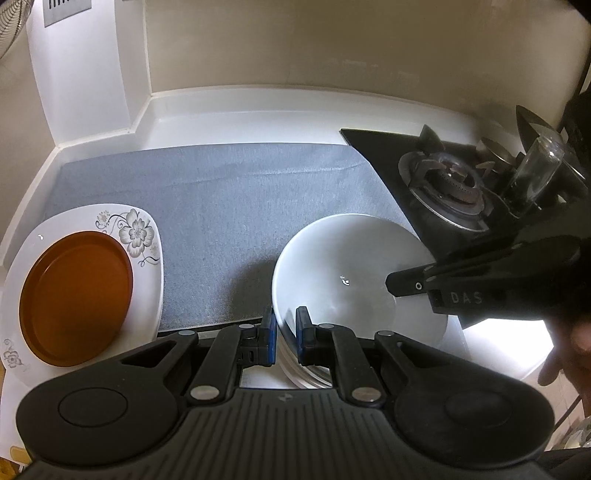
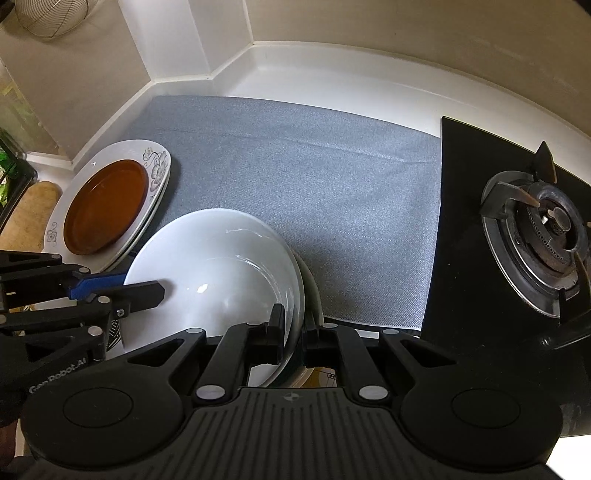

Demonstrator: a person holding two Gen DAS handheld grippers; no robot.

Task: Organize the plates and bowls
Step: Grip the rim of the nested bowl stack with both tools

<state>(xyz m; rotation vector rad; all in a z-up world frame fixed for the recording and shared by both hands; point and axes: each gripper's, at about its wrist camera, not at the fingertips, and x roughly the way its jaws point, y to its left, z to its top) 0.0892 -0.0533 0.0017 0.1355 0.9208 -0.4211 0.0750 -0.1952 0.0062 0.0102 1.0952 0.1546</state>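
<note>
A white bowl sits on top of other white dishes at the near edge of the grey mat. My left gripper is shut on the bowl's near-left rim. My right gripper is shut on the bowl's right rim; its body shows in the left wrist view. The left gripper's blue-padded fingers show in the right wrist view. A brown plate lies on a white flowered square plate at the left.
A black gas stove stands to the right of the mat. White counter walls rise at the back and left. A wire basket sits on a ledge at the far left.
</note>
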